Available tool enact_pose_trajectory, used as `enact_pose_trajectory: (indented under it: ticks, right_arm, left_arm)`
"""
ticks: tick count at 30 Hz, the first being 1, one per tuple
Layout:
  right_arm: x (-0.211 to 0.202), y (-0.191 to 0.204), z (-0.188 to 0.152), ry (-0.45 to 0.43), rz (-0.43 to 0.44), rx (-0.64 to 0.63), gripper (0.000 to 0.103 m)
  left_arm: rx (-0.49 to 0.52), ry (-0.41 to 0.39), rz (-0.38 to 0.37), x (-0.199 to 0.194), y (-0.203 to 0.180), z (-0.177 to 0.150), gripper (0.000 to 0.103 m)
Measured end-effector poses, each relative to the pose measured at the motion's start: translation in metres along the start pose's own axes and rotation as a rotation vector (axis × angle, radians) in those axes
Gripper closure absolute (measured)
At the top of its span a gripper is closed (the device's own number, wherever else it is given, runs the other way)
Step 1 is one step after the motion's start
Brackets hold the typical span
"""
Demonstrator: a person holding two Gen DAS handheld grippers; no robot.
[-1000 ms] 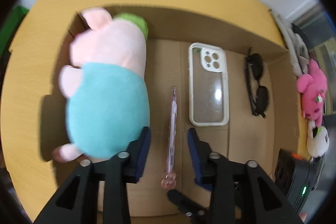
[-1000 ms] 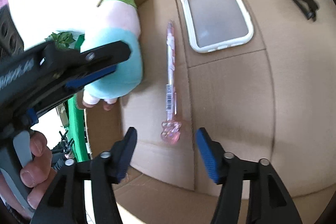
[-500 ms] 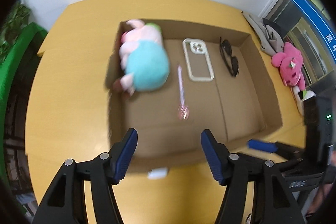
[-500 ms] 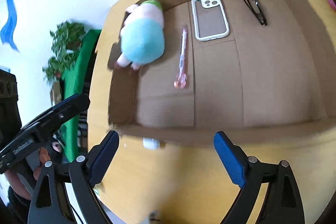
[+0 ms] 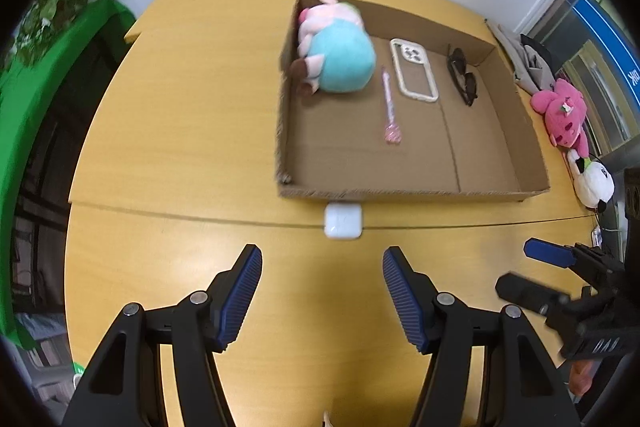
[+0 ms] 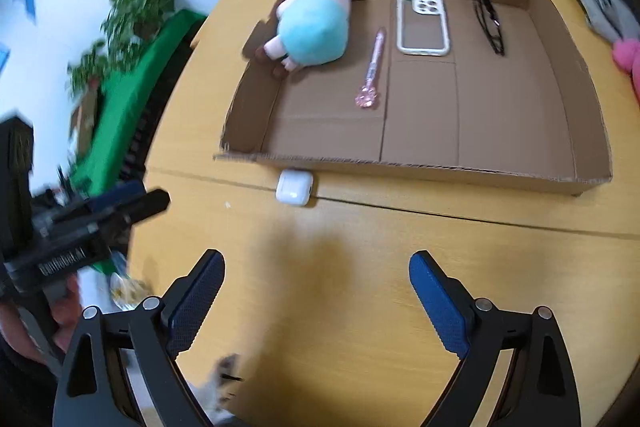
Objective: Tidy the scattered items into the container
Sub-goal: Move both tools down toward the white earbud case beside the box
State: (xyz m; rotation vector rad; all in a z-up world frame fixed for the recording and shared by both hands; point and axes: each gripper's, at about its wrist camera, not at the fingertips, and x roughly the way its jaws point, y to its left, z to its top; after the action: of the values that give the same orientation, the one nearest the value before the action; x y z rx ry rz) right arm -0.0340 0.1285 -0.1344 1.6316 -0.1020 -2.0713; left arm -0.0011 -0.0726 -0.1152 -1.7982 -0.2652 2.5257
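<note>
A shallow cardboard box (image 5: 400, 193) (image 6: 400, 165) lies on the yellow table. Inside it are a pink-and-teal plush pig (image 5: 340, 55) (image 6: 312, 27), a pink pen (image 5: 389, 107) (image 6: 372, 67), a clear phone case (image 5: 414, 69) (image 6: 422, 23) and black glasses (image 5: 462, 75) (image 6: 488, 19). A small white earbud case (image 5: 343, 221) (image 6: 295, 187) rests on the table against the box's near wall. My left gripper (image 5: 322, 293) hovers open and empty above the table in front of that case. My right gripper (image 6: 316, 297) is wide open and empty too; it appears at the left view's right edge (image 5: 524, 273).
Pink (image 5: 564, 111) and white (image 5: 592, 179) plush toys lie off the box's right side. A green cloth (image 5: 36, 99) and a leafy plant (image 6: 128, 23) stand beyond the table's left edge. A hand (image 6: 24, 323) holds the left gripper.
Both grippers pulled back and up out of the box, opening wider. The pig and the pen stay inside. The whole box and the white earbud case came into view.
</note>
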Motion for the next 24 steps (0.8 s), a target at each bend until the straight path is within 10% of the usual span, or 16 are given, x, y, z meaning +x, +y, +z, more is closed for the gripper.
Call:
enact_pose_trajectory:
  ticks: [11,24]
  right_arm:
    - [0.051,0.023,-0.050,0.069,-0.007,-0.035,0.005]
    - [0.104,0.018,-0.033,-0.034,-0.081,-0.035,0.005]
  left_arm:
    - [-0.006,0.123,-0.028,0.044,0.029,-0.021,0.041]
    - [-0.025,0.237,-0.182,0.130,0.012,0.017,0.041]
